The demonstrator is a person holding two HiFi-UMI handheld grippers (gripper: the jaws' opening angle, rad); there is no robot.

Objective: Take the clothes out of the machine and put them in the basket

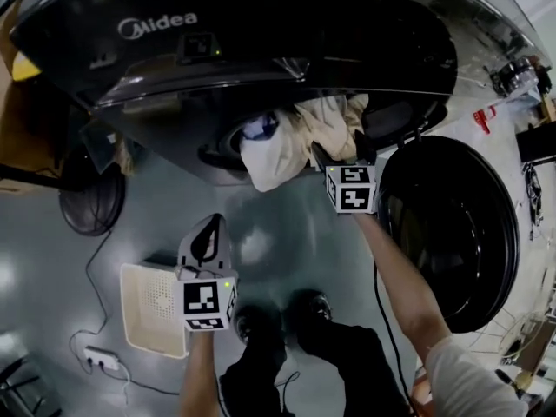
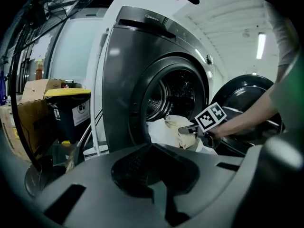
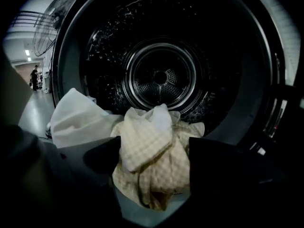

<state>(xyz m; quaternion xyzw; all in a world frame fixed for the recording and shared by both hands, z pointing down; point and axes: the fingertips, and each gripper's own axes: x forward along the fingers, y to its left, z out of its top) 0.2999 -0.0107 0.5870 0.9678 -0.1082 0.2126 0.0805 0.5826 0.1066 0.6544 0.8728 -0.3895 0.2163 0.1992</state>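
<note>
- Sitting on the floor at lower left of the head view: white basket [image 1: 149, 311].
- Left gripper [image 1: 209, 226] is just right of it, jaws shut, nothing in them.
- Mid frame: white cloth [image 1: 269, 159] hangs out of the machine [image 1: 156, 33] mouth.
- Cream checked cloth [image 1: 334, 124] is right beside it, on the mouth's rim.
- Right gripper [image 3: 152, 167]: jaws wide apart, cream cloth btw. them, not squeezed.
- Far right: round door [image 1: 452, 233] is swung open.

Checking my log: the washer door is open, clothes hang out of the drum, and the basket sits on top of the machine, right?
No. The head view shows the basket on the floor, not on the machine. The door is open and clothes hang out of the drum.
</note>
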